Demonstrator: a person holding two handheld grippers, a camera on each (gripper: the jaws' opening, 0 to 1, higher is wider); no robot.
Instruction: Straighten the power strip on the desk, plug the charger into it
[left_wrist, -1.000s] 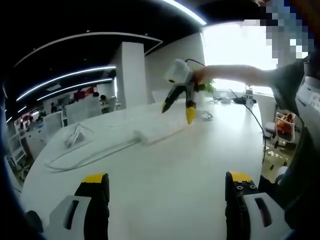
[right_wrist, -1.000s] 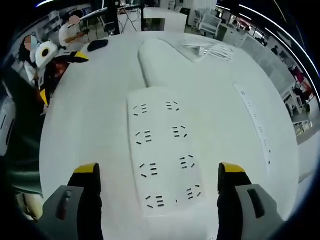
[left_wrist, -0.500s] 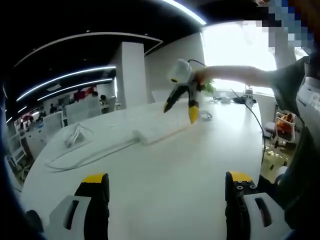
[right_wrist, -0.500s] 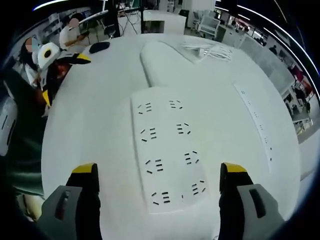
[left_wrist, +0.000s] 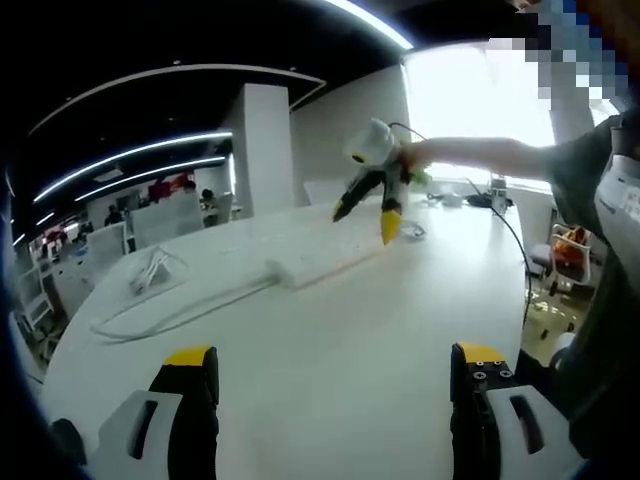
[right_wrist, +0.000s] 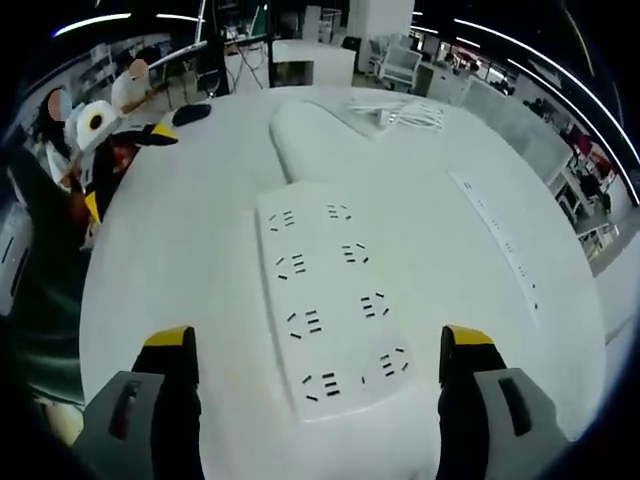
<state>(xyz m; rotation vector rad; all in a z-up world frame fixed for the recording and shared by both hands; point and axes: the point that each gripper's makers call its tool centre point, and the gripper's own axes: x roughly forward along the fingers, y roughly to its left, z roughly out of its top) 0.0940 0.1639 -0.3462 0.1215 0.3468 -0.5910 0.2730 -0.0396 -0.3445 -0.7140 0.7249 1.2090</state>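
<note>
1. The power strip (right_wrist: 330, 300) looks like smooth white plastic with a faint sheen.
2. The desk (right_wrist: 190, 250), across the frame's centre, has a smooth, matt white top.
3. The right gripper (right_wrist: 315, 375), at the bottom, has matt black jaws with yellow tips and grey plastic housings.

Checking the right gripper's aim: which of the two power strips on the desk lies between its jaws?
The wide power strip with two columns of sockets, right ahead of the right gripper. The narrow power strip with one row of sockets lies off to the right.

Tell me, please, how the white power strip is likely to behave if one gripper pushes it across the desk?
The power strip looks flat, wide and rigid, so it should slide, not tip. Its thick cord may resist and pivot it. The smooth desk probably offers little grip.
</note>
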